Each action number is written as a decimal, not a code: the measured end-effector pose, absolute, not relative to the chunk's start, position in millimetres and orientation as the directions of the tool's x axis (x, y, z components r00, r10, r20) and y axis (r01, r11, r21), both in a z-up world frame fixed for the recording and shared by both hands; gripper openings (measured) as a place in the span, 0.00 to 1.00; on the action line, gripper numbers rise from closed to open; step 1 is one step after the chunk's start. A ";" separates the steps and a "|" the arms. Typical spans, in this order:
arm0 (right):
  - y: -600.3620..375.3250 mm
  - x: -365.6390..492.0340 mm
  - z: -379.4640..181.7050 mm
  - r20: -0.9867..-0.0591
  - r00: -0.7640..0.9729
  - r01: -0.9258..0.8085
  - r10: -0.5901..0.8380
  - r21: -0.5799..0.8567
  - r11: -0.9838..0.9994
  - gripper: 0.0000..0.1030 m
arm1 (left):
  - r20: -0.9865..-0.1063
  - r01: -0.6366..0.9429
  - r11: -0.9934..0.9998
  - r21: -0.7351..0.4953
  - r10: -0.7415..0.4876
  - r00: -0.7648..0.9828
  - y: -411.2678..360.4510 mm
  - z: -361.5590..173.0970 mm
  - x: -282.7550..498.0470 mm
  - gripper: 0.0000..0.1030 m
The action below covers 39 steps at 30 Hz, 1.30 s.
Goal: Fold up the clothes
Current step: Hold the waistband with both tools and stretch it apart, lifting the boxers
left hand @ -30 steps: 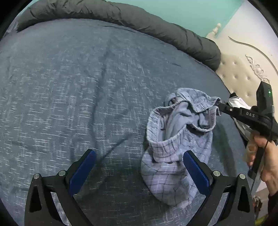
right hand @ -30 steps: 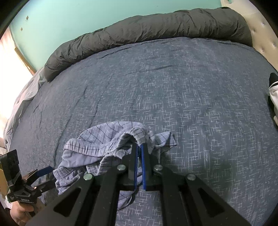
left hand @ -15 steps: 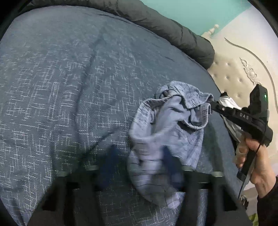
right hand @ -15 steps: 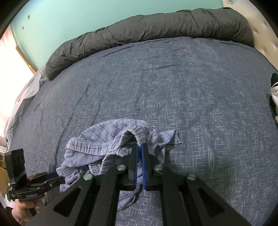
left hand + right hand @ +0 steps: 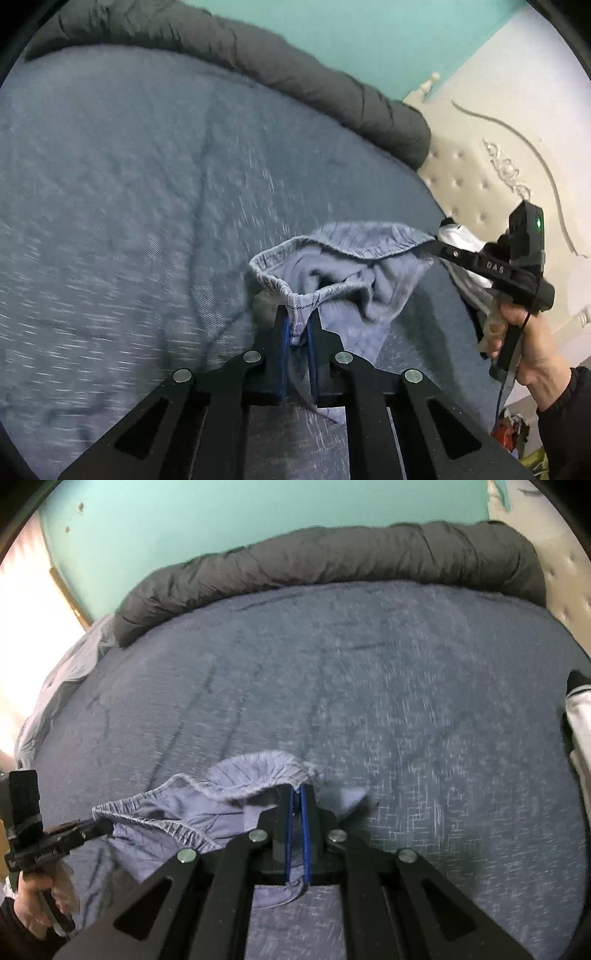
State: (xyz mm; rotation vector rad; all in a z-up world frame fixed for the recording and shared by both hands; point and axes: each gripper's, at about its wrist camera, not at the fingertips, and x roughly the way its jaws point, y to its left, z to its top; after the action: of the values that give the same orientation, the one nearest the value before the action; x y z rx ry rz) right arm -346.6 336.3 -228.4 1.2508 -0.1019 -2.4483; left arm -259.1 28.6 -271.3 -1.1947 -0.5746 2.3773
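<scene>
Light blue checked shorts (image 5: pixel 369 273) with an elastic waistband hang between both grippers above the blue bed cover (image 5: pixel 110 184). My left gripper (image 5: pixel 297 314) has the near waistband bunched between its blue pads, and its jaws are closing on it. My right gripper (image 5: pixel 434 245) pinches the far end of the waistband. In the right wrist view, the right gripper (image 5: pixel 297 790) is shut on the shorts (image 5: pixel 236 812). The left gripper (image 5: pixel 107 825) pulls the waistband taut at the left. The legs of the shorts trail down on the bed cover.
A rolled dark grey duvet (image 5: pixel 295 66) lies along the far edge of the bed. A cream tufted headboard (image 5: pixel 480 177) stands to the right. A white and black garment (image 5: pixel 580 720) lies by the headboard. A person's hand (image 5: pixel 524 347) holds the right gripper.
My left gripper went from wide open beside the shorts to closed on their waistband. Both grippers rose, and the waistband is now stretched between them.
</scene>
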 end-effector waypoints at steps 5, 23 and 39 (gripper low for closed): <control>332.1 -324.7 -182.7 -0.730 -0.558 0.338 -0.394 0.233 -0.912 0.03 | -0.629 -0.183 -0.846 -0.500 0.500 -0.595 1.2 -227.3 -242.7 0.08; 314.1 -199.9 -36.7 -0.634 -0.565 0.492 -0.528 0.256 -0.832 0.03 | -0.519 -0.216 -0.916 -0.339 0.373 -0.769 -66.1 -36.9 -139.0 0.08; 309.1 -201.3 -73.4 -0.694 -0.487 0.465 -0.531 0.309 -0.830 0.03 | -0.608 -0.188 -0.920 -0.344 0.371 -0.702 -71.5 -70.2 -138.7 0.08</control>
State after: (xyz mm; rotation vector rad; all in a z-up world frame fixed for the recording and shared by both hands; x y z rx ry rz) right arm -201.3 309.1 -73.4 1.1103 -0.1060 -2.2988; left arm -138.7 -71.5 -70.2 -1.0166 -0.3696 2.6201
